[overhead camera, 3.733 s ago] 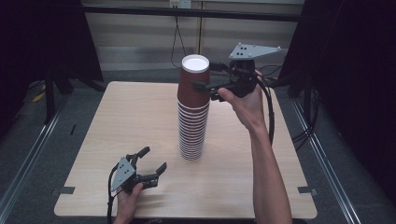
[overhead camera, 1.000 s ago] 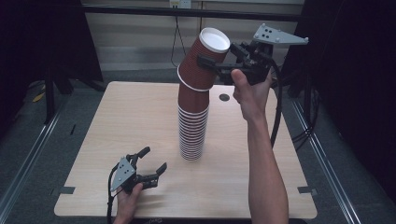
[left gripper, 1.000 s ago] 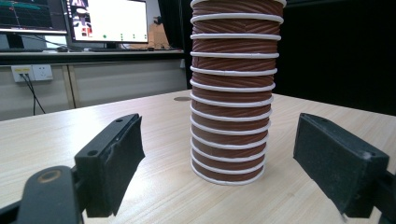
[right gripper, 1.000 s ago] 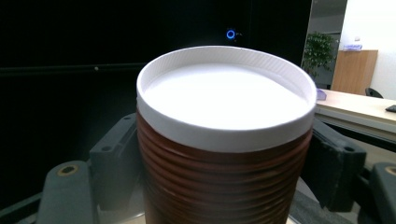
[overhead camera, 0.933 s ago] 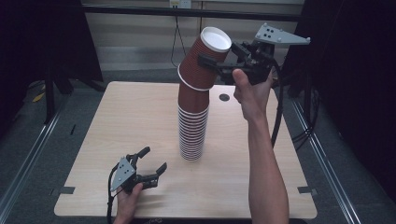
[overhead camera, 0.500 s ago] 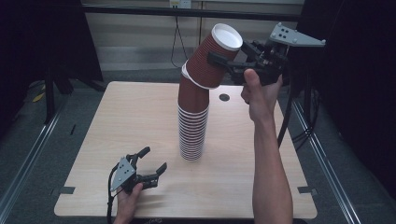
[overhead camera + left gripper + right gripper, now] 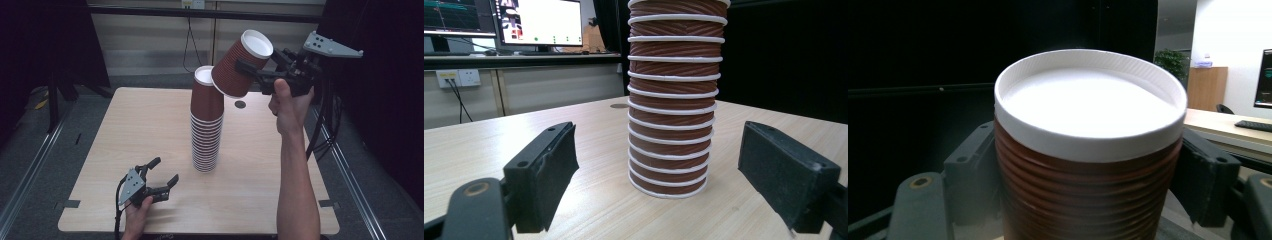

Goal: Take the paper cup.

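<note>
Left tool (image 7: 161, 176): resting low on the table (image 7: 125, 125), jaws apart, nothing between them.
Cup stack (image 7: 206, 130): upright mid-table.
Lifted cup (image 7: 240, 65): tilted, raised just right of the stack's top.
Right tool (image 7: 260, 70): clamped around that cup.

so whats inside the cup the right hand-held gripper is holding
The held cup shows a plain white inside, nothing in it near the rim. Its bottom is washed out, so I cannot tell deeper down.
</note>
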